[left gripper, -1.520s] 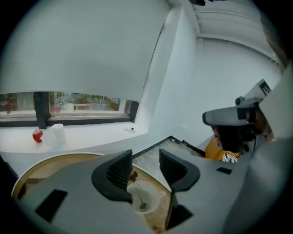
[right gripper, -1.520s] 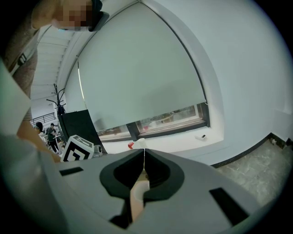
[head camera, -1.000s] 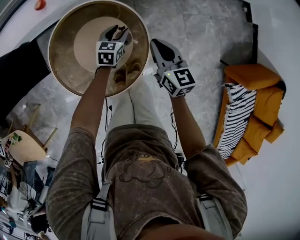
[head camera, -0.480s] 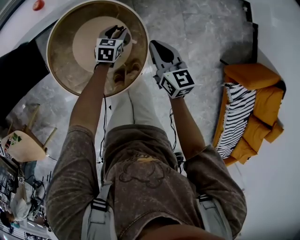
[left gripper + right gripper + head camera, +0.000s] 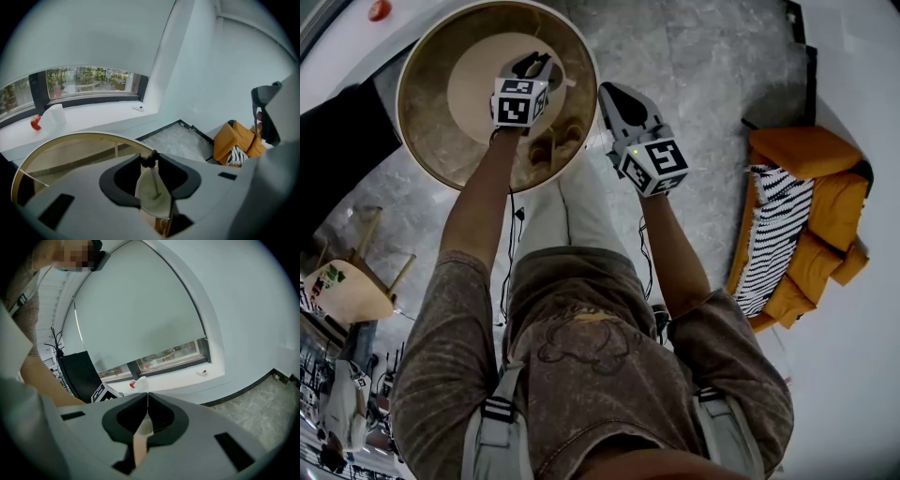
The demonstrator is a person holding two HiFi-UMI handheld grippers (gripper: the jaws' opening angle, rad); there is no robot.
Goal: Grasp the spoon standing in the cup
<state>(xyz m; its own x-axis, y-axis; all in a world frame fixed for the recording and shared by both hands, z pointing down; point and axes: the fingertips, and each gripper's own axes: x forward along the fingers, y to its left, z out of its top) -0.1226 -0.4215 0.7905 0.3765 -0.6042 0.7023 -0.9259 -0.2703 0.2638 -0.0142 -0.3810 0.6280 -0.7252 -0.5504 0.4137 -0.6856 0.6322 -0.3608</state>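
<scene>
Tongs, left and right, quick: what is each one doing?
Left tongs: closing on the spoon, tips against its top.
Right tongs: closed, empty.

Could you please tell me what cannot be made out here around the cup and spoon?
Head view: the left gripper and its marker cube cover the cup and spoon almost wholly.
Left gripper view: the jaws are closing round the spoon's dark end; whether the pads press it yet is unclear.
Left gripper view: the gripper's body hides the cup's base.
</scene>
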